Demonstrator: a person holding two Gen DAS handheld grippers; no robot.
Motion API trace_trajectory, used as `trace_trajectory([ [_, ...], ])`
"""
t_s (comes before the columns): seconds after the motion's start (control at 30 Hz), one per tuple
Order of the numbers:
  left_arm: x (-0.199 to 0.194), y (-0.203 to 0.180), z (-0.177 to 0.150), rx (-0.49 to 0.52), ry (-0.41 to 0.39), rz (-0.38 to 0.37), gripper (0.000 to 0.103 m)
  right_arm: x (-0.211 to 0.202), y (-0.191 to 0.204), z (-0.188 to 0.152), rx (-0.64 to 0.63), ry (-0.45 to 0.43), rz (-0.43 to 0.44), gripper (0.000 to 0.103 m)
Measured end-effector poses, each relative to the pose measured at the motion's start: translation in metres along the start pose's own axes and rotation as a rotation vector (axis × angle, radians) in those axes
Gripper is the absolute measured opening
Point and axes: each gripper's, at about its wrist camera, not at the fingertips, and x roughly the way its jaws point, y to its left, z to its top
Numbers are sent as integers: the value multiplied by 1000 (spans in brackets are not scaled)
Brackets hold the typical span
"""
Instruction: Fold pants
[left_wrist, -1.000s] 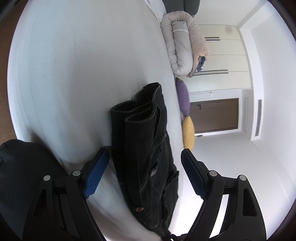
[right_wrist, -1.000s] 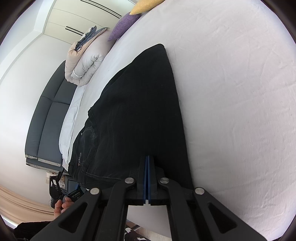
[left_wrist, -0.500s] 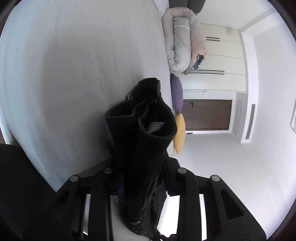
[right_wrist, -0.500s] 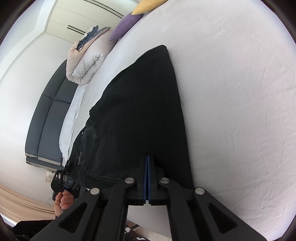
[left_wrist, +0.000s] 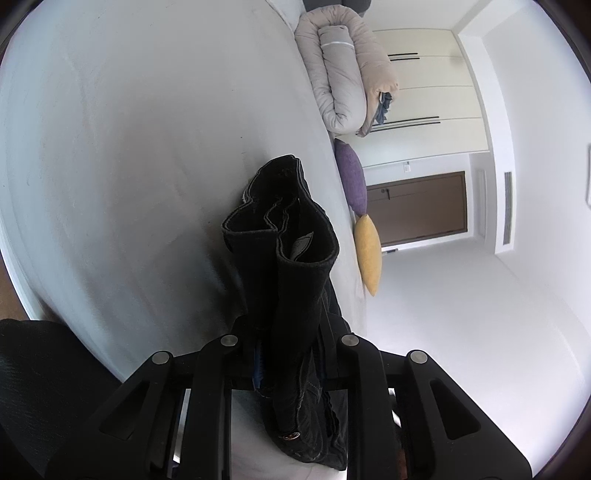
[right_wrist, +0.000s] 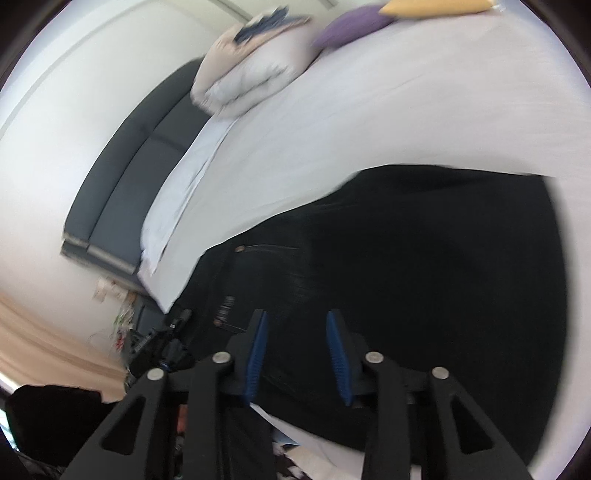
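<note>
On the white bed (left_wrist: 129, 147) | black denim pants (left_wrist: 295, 280), near edge | left tongs (left_wrist: 291, 362) clenched on bunched waistband | right tongs (right_wrist: 297, 350) released above | heavy, limp: grip thick seams.

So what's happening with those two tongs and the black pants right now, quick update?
Left tongs clamped on bunched black pants. Right tongs open above the pants, gripping nothing. Pants spread on white bed; nothing blocking.

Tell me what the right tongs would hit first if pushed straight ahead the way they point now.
Most likely the black pants: the open right tongs point straight at the dark fabric spread on the white bed, nothing visibly between. The frame is blurred, so depth is uncertain.
</note>
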Motion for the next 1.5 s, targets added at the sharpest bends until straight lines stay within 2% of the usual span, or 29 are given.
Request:
trace_trajectory([
  [0.13,-1,1,-1,9,7,2,19,51,5,18,14,81,-12,25],
  [0.23,0,-5,0,41,7,12,19,78,-2,21,41,139,-75,24],
  [0.27,0,-7,-1,51,7,12,19,87,-7,18,56,164,-107,10],
  [0.3,-1,-10,-1,61,7,14,19,92,-12,15,60,171,-128,1],
  [0.33,-1,-14,-1,76,6,17,19,93,-14,13,60,172,-138,0],
  [0.43,3,-29,1,119,3,23,19,93,-18,8,56,153,-121,0],
  [0.63,9,-70,-1,234,5,47,19,97,-13,-1,2,104,-150,0],
  [0.73,14,-96,-5,296,10,61,19,91,-18,0,14,89,-98,0],
  [0.77,18,-107,-7,324,12,68,19,85,-21,-1,32,80,-68,3],
  [0.8,20,-120,-10,362,13,76,19,75,-27,-4,61,67,-30,12],
  [0.87,30,-151,-21,469,29,93,19,48,-35,-9,129,-11,75,69],
  [0.9,36,-163,-26,508,39,97,19,30,-41,-13,149,-75,88,76],
  [1.0,69,-212,-64,710,114,119,19,1,-63,-19,214,-123,142,79],
  [1.17,152,-260,-163,1094,287,224,19,-40,-104,-29,308,-171,206,78],
  [1.27,181,-251,-210,1205,359,280,19,-56,-123,-33,341,-187,221,78],
  [1.37,194,-235,-245,1311,405,340,19,-60,-133,-38,359,-175,214,78],
  [1.5,197,-232,-264,1379,407,359,19,-53,-129,-34,321,-123,210,78],
])
